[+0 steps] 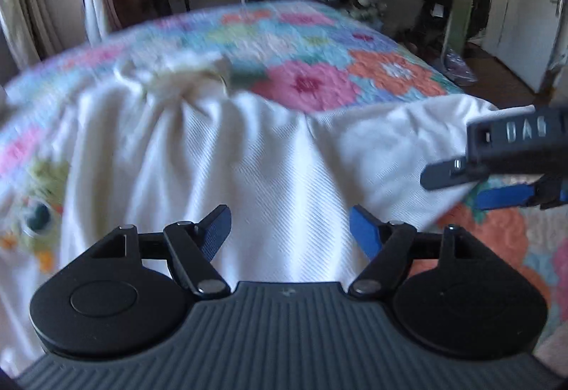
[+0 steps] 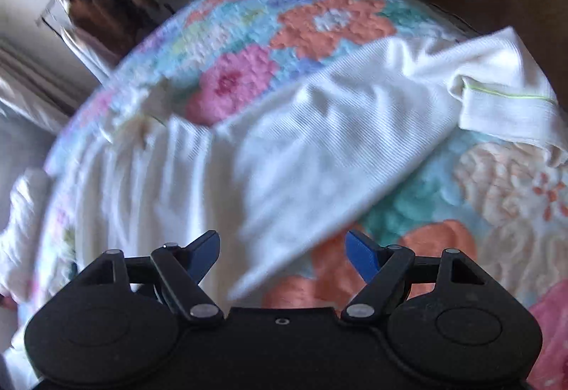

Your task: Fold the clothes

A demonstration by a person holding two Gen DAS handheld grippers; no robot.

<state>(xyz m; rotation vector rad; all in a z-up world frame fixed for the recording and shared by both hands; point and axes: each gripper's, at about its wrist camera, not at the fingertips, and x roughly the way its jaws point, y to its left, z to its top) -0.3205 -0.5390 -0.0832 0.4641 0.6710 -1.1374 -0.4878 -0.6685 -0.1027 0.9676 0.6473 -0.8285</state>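
White shirt [image 1: 269, 155] lies spread on the floral quilt [image 1: 305, 84], collar bunched at its far side, hem toward me. It's a light, limp ribbed knit that I expect to sag and crease, not slip. My left gripper [image 1: 289, 230] hangs over the shirt's near middle, jaws apart, nothing between them. My right gripper [image 2: 282, 251] is at the shirt's right sleeve edge, jaws wide, cloth between them unpinched. I'd pinch a hem or sleeve cuff [image 2: 504, 116], since seams hold best.
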